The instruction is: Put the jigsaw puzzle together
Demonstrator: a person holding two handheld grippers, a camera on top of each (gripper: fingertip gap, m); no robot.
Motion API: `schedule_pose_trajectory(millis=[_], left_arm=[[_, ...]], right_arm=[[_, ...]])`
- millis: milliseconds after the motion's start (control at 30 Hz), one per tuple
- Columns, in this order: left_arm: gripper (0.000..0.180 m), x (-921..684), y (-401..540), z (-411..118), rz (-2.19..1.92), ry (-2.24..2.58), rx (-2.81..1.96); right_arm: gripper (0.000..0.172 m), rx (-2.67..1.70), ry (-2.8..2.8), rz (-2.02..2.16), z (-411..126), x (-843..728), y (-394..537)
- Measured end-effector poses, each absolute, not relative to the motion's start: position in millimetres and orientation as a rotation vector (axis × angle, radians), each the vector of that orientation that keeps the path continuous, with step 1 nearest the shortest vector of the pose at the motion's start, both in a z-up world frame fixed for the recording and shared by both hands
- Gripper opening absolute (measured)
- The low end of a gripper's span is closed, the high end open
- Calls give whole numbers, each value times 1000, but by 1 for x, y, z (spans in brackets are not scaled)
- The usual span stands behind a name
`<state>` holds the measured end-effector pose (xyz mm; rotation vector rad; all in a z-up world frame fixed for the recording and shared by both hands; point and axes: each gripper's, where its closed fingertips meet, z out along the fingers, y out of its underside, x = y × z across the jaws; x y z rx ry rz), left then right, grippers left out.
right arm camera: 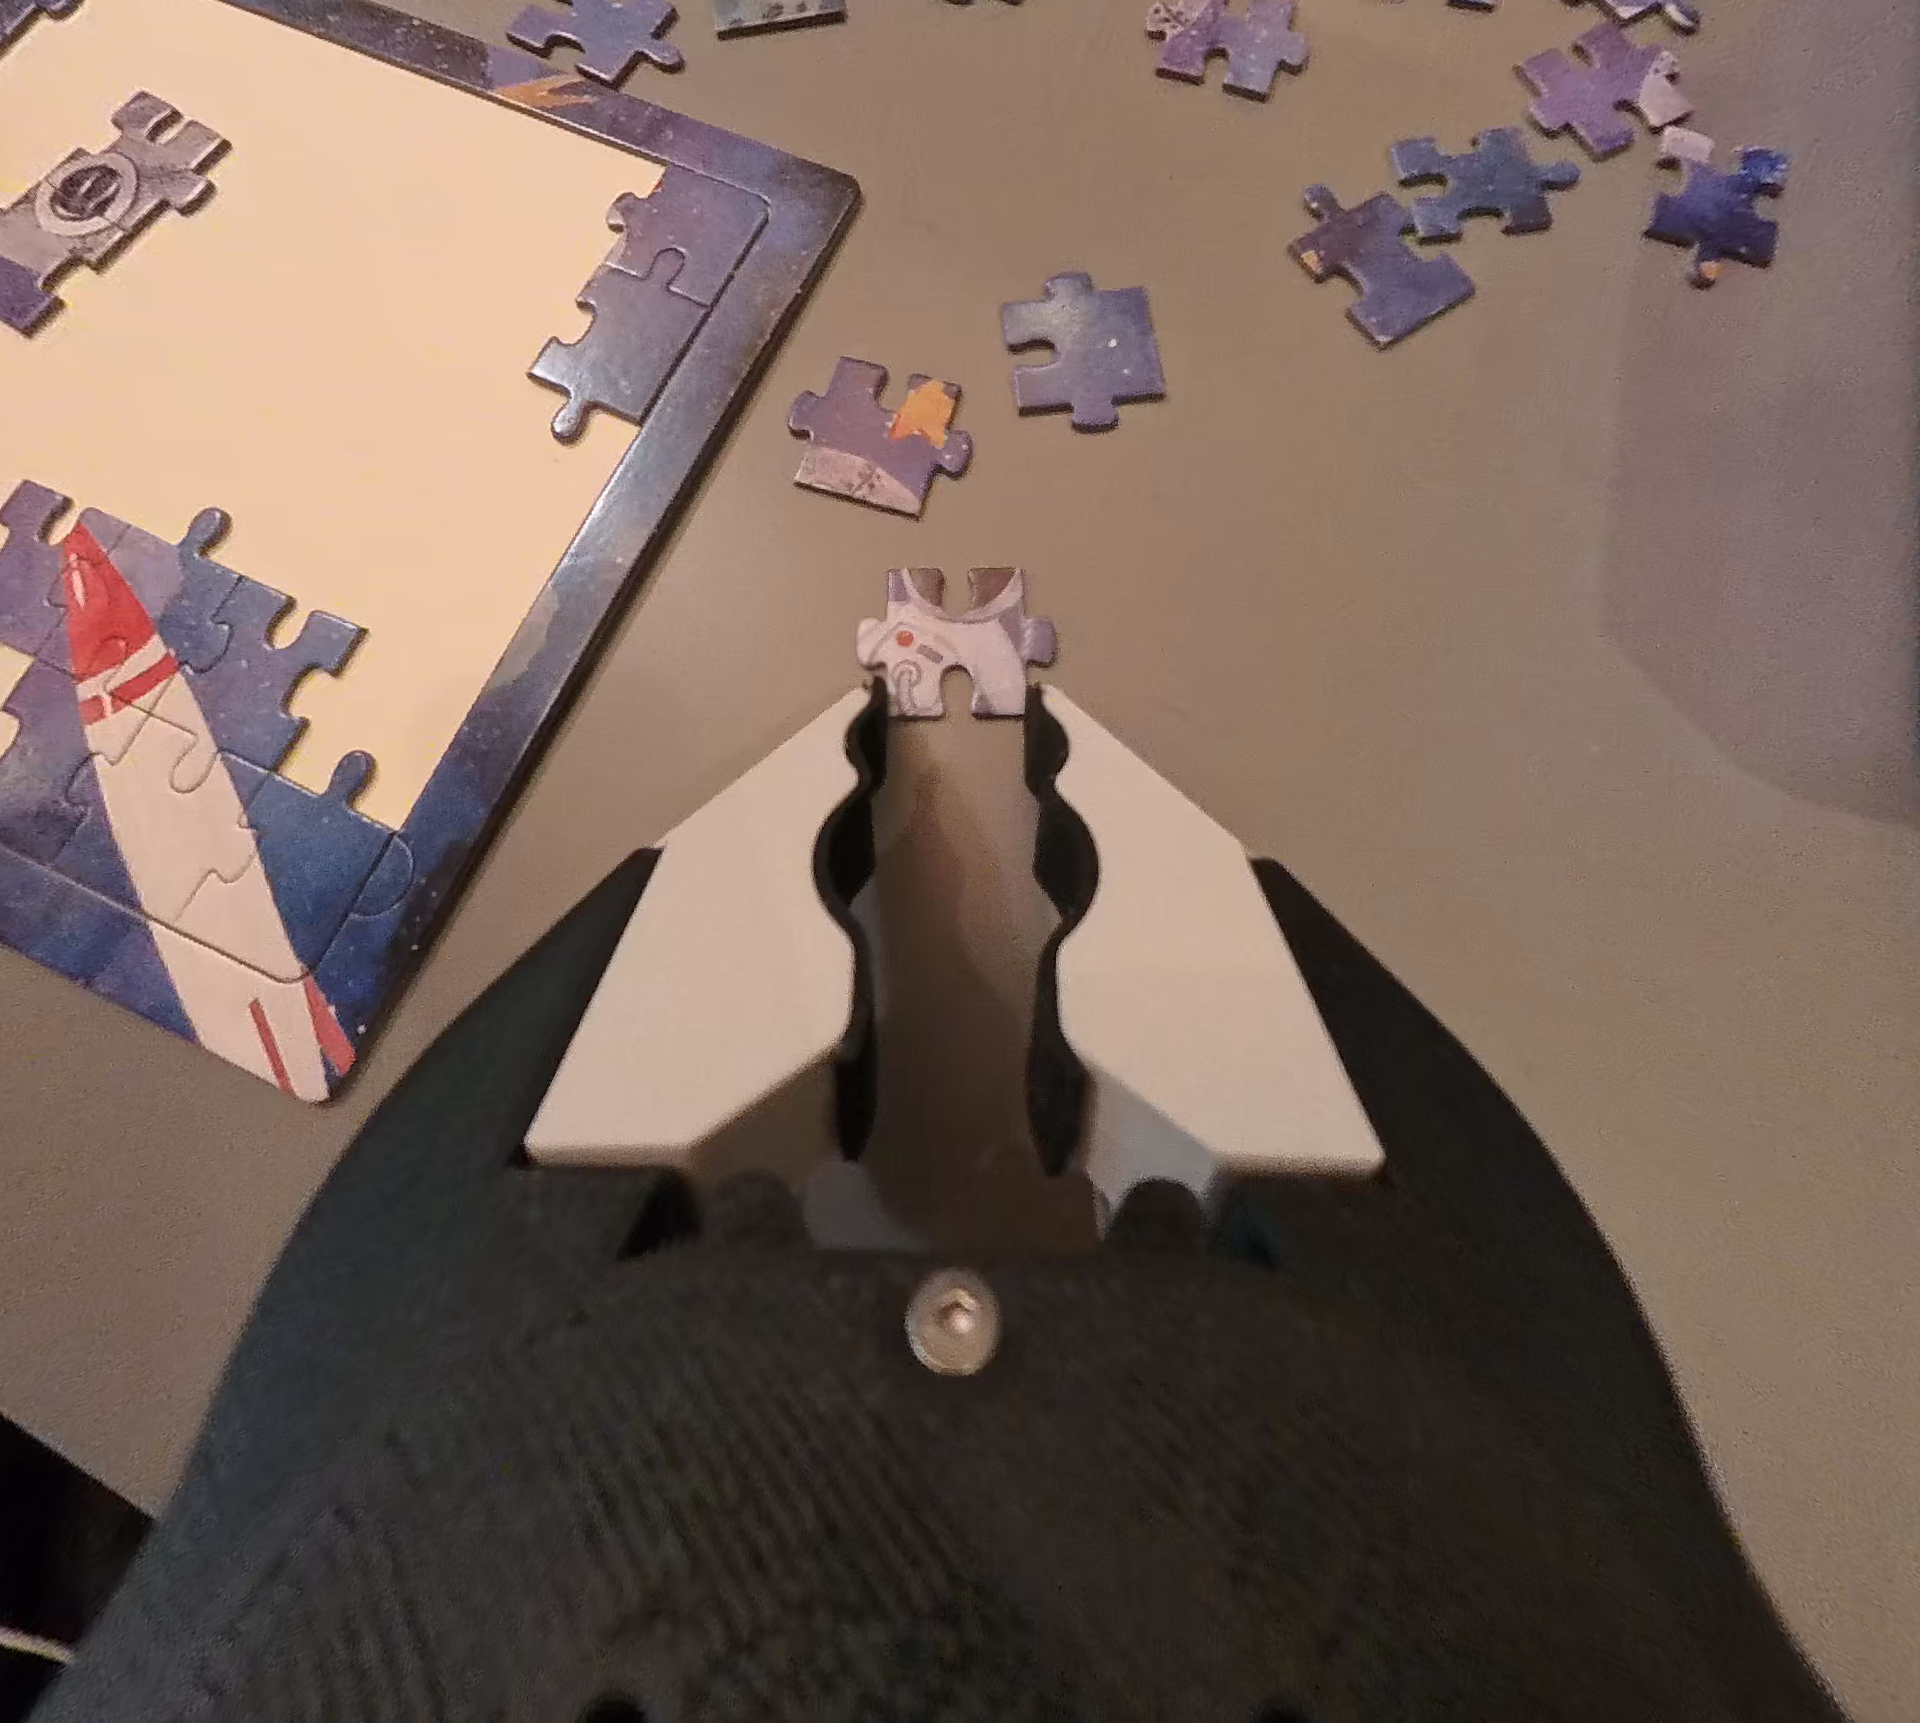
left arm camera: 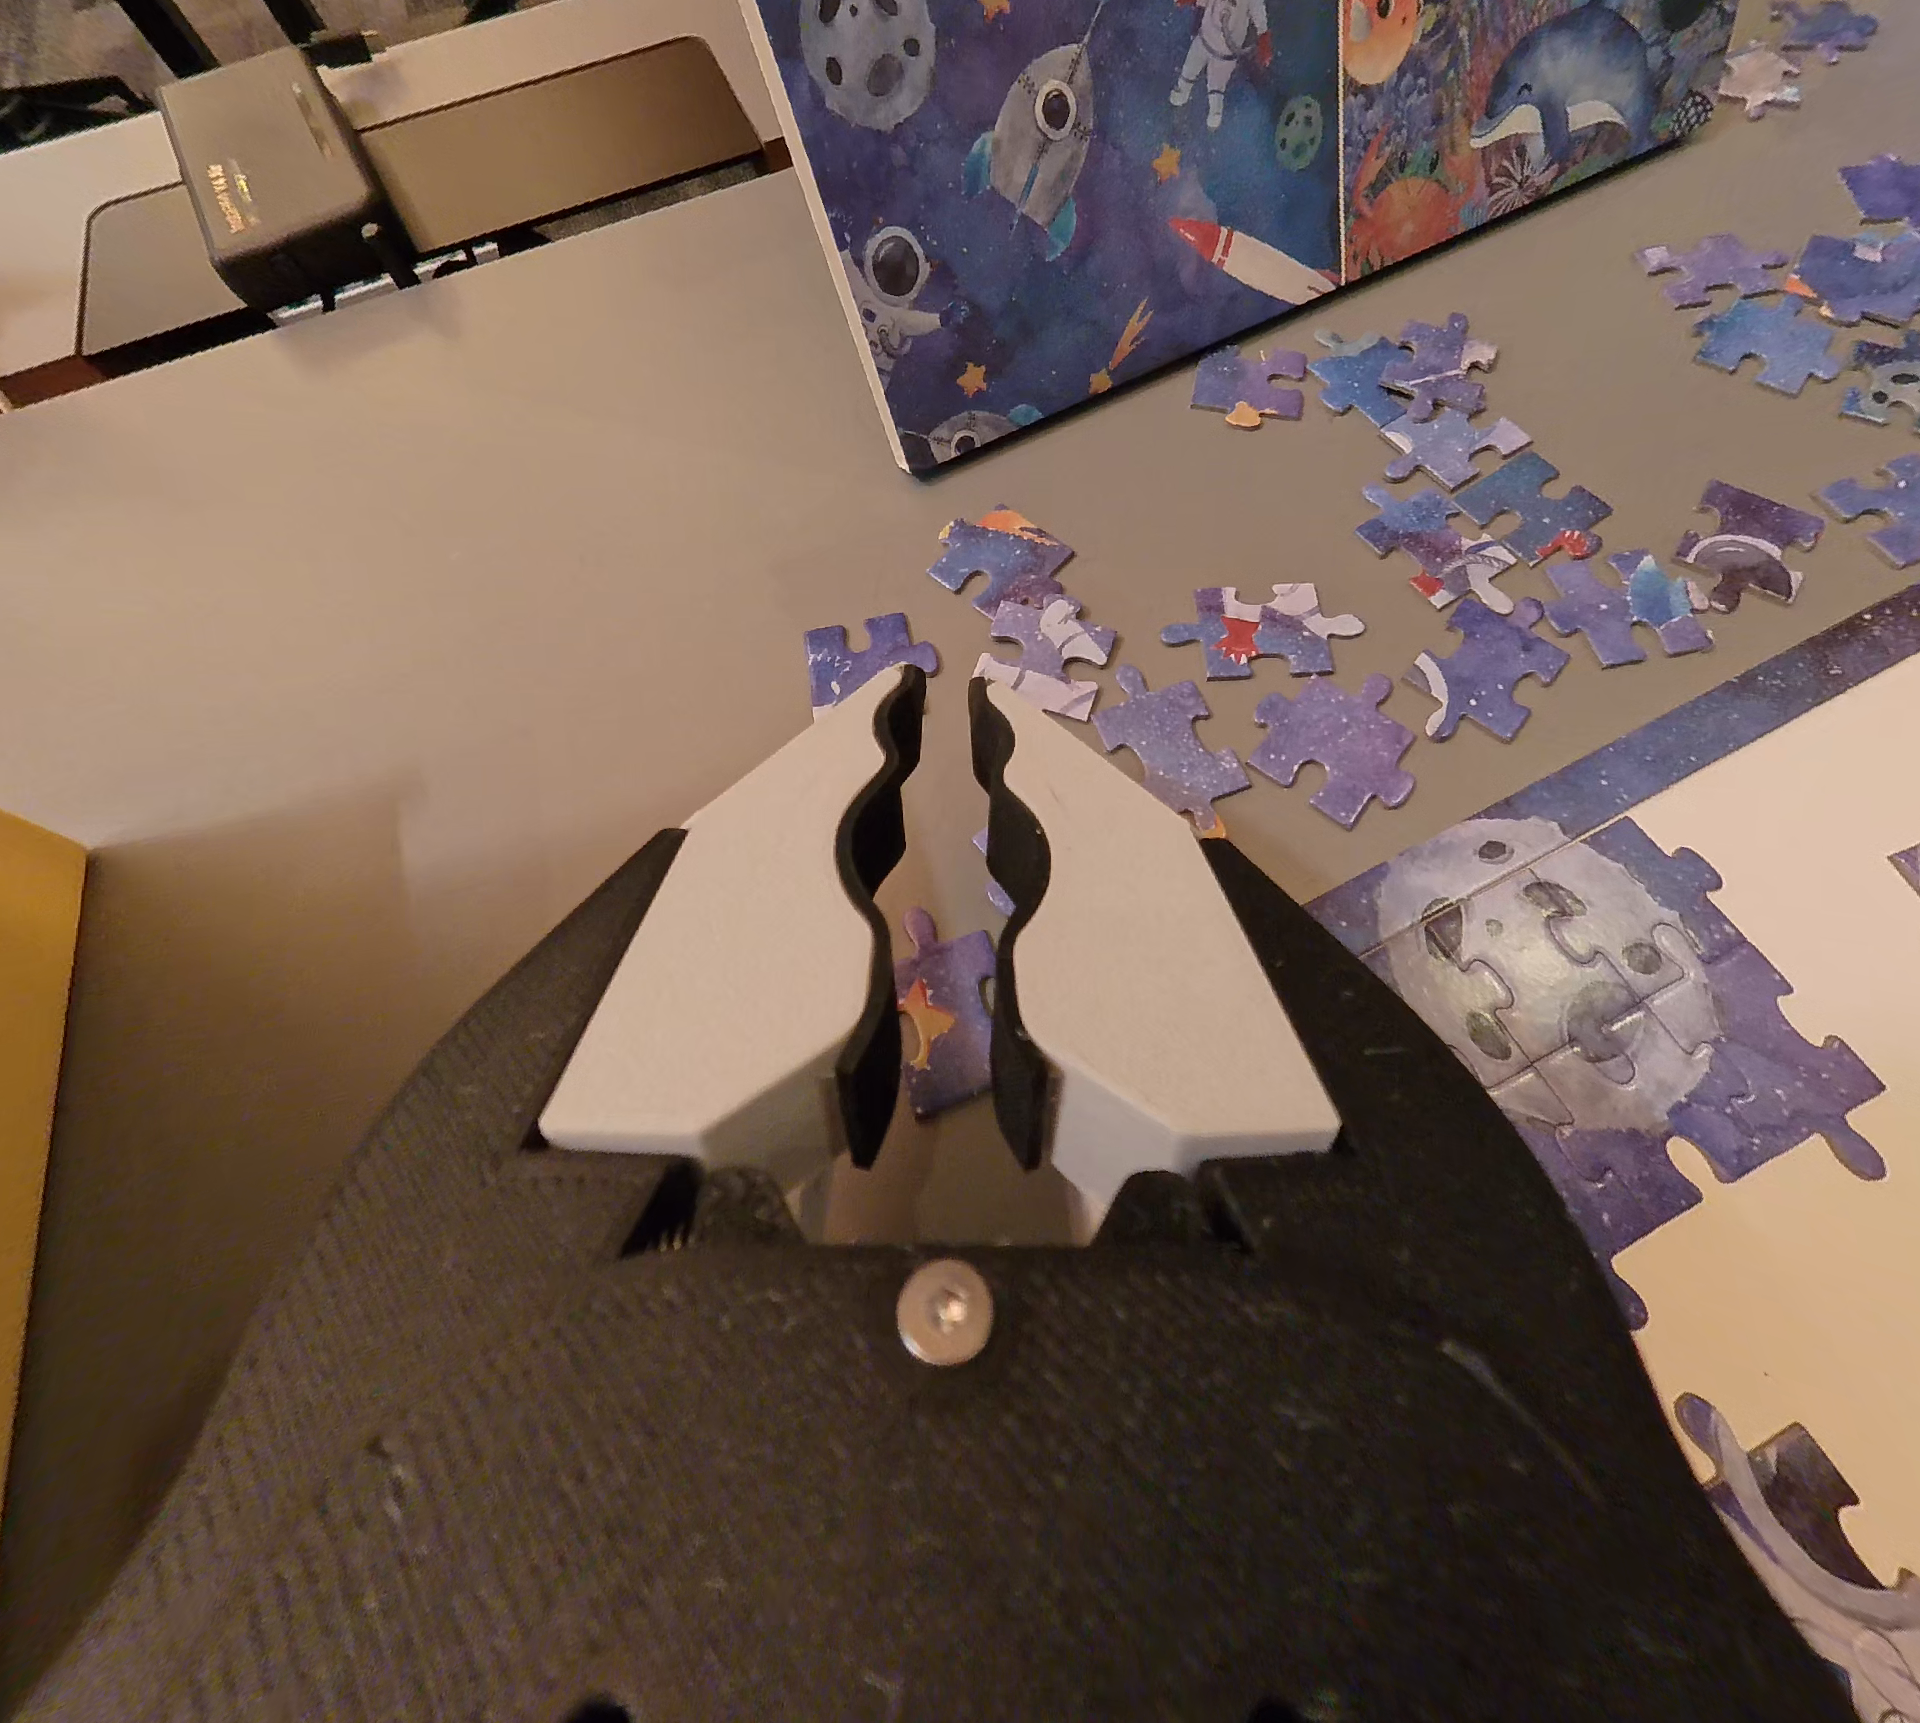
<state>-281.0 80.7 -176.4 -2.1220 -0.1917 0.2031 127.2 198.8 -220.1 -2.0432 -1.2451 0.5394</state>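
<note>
My right gripper (right arm camera: pixel 956 699) is shut on a white and lilac puzzle piece (right arm camera: pixel 951 645), pinched by its near edge between the two fingertips, just above the grey table. To its left lies the puzzle board (right arm camera: pixel 727 343) with a dark blue frame, a red and white rocket section (right arm camera: pixel 156 738) fitted at its near corner. My left gripper (left arm camera: pixel 948 681) is open only by a narrow gap and holds nothing. It hovers over loose purple pieces (left arm camera: pixel 1049 634). A piece with an orange star (left arm camera: pixel 940 1008) lies on the table below its fingers. The moon section (left arm camera: pixel 1538 967) of the board is to its right.
A picture box (left arm camera: pixel 1143 115) with space and sea scenes stands at the back. Several loose blue and purple pieces (right arm camera: pixel 1455 219) are scattered on the grey table (left arm camera: pixel 416 582). A dark device (left arm camera: pixel 270 177) sits at the far left edge. A yellow surface (left arm camera: pixel 31 1050) shows at the left. Some 45 cm of space lies between my two pairs of fingers. The moon section (left arm camera: pixel 1538 967) lies some 12 cm from my left tips, 30 cm from my right tips.
</note>
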Motion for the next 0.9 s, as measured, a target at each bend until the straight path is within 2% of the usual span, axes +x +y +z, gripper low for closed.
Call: schedule_pose_trajectory(millis=[900], left_arm=[[7,-281,81,-176,202,-192,-2121]], right_arm=[[24,-1986,-1290,614,-211,113,185]])
